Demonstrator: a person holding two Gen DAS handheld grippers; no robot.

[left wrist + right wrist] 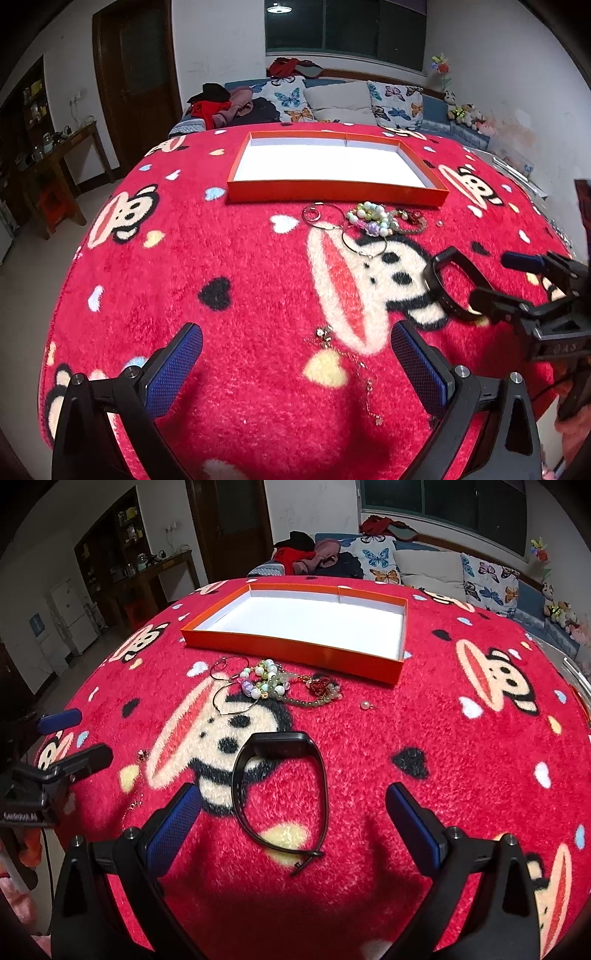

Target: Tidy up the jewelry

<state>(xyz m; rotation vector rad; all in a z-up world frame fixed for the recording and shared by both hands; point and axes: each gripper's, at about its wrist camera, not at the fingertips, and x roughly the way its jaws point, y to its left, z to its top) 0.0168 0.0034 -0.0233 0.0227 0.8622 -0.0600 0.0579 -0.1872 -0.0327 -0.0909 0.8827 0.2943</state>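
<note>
An orange tray [332, 192] [295, 650] with a bare white inside sits at the far side of the red monkey-print blanket. In front of it lies a jewelry pile: hoop earrings [325, 218] [229, 686], bead bracelets [373, 219] [266, 683], a red charm piece [321, 686] and a small pearl stud [365, 704]. My left gripper [297, 369] is open, its fingers either side of a thin gold chain [347, 365] lying flat. My right gripper [295, 827] is open too, with a black wristband [280, 786] [443, 288] lying on the blanket between its fingers.
The blanket [240, 258] covers a round-looking table whose edge drops off at left and near. A sofa with butterfly cushions [291, 99] stands behind, and a wooden desk [70, 144] and a door are at the left. Each gripper shows in the other's view.
</note>
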